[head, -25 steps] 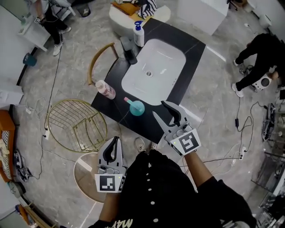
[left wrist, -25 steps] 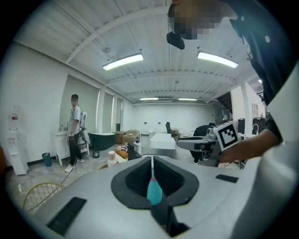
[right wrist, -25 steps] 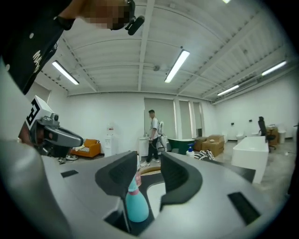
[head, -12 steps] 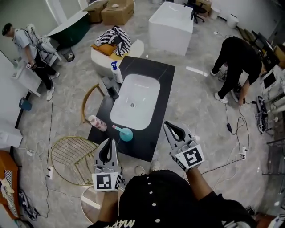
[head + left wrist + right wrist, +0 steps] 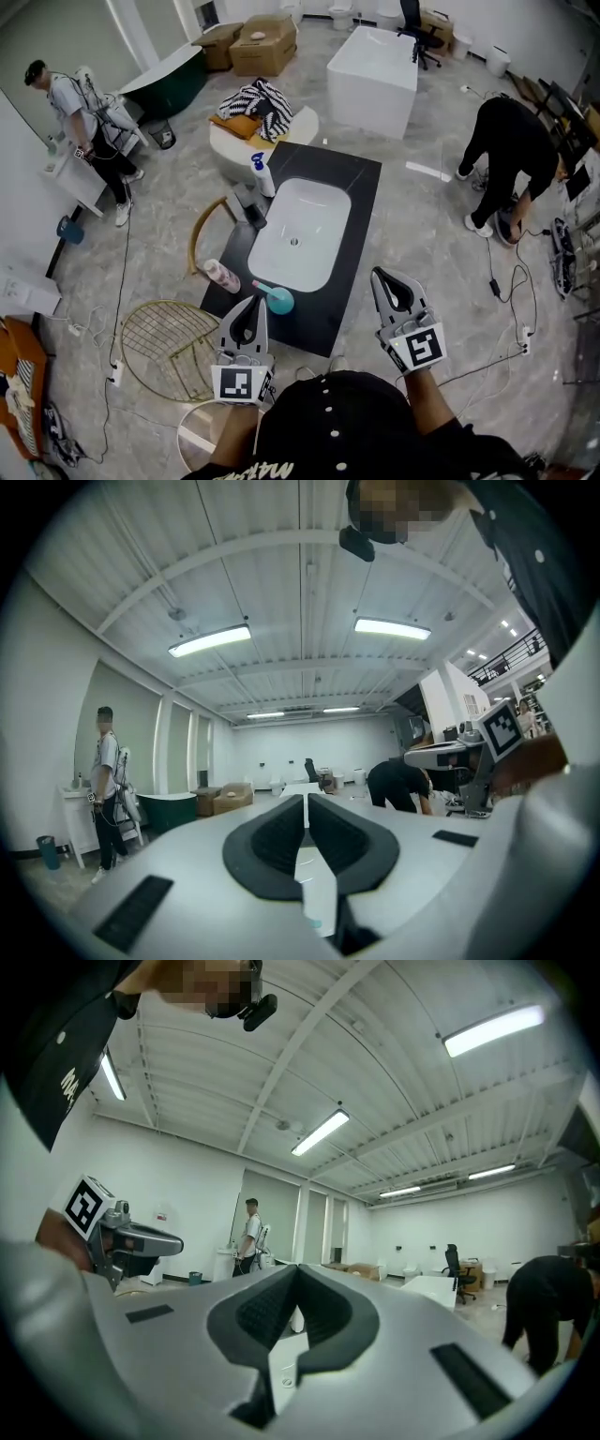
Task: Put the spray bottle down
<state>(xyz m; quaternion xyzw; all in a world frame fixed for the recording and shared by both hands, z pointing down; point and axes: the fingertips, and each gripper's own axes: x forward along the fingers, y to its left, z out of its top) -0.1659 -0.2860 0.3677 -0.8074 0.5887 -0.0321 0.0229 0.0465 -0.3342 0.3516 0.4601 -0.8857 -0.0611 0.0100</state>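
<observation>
We hold left gripper and right gripper pinched empty, right's jaws just closing; spray bottle ahead of left seems light, slick (grip its neck).

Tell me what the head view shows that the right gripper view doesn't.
Only the head view: the teal spray bottle near the front edge of the black counter, a pink bottle and the gold wire chair. Only the right gripper view: the ceiling lights, and a close look at the right gripper, which is shut with nothing between its jaws. Both: the left gripper, the standing person and the person bending over.
</observation>
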